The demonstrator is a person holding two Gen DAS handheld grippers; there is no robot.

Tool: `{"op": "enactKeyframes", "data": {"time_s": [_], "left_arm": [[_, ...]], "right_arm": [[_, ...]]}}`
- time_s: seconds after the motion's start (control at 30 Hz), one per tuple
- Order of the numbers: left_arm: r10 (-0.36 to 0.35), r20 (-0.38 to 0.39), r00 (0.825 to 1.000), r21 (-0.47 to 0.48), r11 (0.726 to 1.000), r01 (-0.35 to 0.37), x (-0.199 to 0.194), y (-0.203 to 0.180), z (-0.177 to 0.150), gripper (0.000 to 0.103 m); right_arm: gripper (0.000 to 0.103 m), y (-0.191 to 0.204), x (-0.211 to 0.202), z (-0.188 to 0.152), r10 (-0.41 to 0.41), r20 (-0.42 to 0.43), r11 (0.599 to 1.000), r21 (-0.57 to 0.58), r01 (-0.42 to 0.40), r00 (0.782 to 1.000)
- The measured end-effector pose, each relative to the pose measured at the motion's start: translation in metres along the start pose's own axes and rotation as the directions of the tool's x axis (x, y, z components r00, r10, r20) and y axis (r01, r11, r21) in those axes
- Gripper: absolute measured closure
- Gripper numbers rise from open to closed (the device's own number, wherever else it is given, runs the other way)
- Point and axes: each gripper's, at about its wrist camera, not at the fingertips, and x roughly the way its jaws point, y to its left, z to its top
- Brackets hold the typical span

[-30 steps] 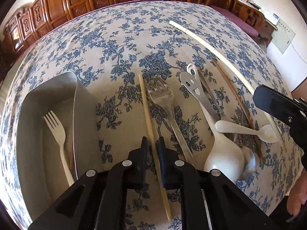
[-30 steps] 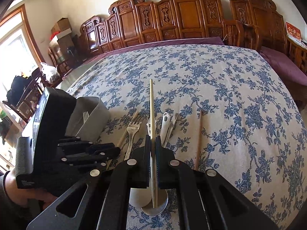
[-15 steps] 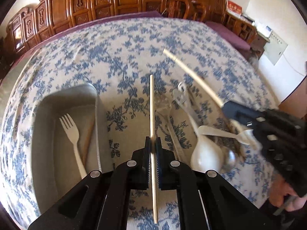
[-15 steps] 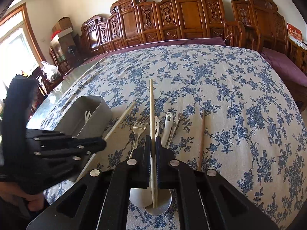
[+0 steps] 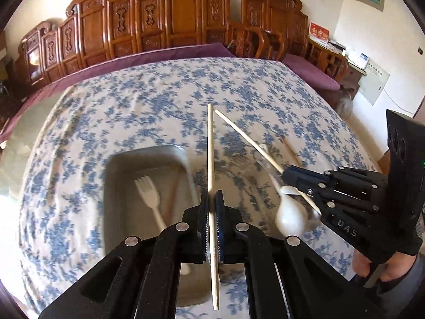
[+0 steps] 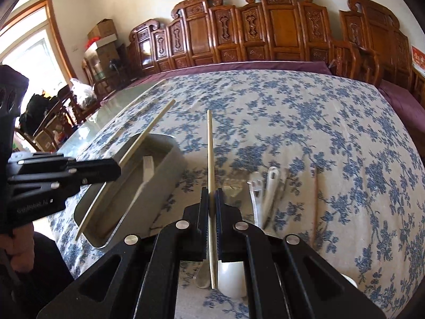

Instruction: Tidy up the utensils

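Chopsticks — one clamped in the closed left gripper (image 5: 212,207) above the metal tray (image 5: 117,175) at frame centre, another in the closed right gripper (image 6: 211,204).

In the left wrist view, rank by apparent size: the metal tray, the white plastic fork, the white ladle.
1. metal tray, clearly largest.
2. white plastic fork and white ladle: unsure; both motion-blurred, the ladle partly hidden behind the right gripper.

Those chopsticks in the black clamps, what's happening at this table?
A person is sorting cutlery with two handheld tools. The left tool grips one pale chopstick above the metal tray, where a white plastic fork already lies. The right tool grips a second chopstick. A white ladle and other utensils wait on the floral tablecloth.
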Motion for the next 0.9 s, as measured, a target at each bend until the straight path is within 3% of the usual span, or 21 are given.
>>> {"op": "enactKeyframes", "data": {"time_s": [0.27,0.43,0.9], "left_arm": [[0.045,0.012,0.999,-0.035,0.998,-0.045,0.007,0.041,-0.010,0.099],[0.054,-0.012,0.998,-0.106,0.993,-0.055,0.024,0.069,-0.028,0.099],[0.066,-0.060,0.996,-0.125,0.990,-0.073,0.038,0.084,-0.042,0.099]], "right_arm": [[0.097,0.023,0.011,-0.002,0.010,-0.029,0.998,-0.060,-0.012,1.000],[0.097,0.026,0.016,-0.003,0.009,-0.040,0.998,-0.067,-0.012,0.999],[0.097,0.036,0.026,-0.009,-0.002,-0.068,0.997,-0.083,-0.004,0.998]]}}
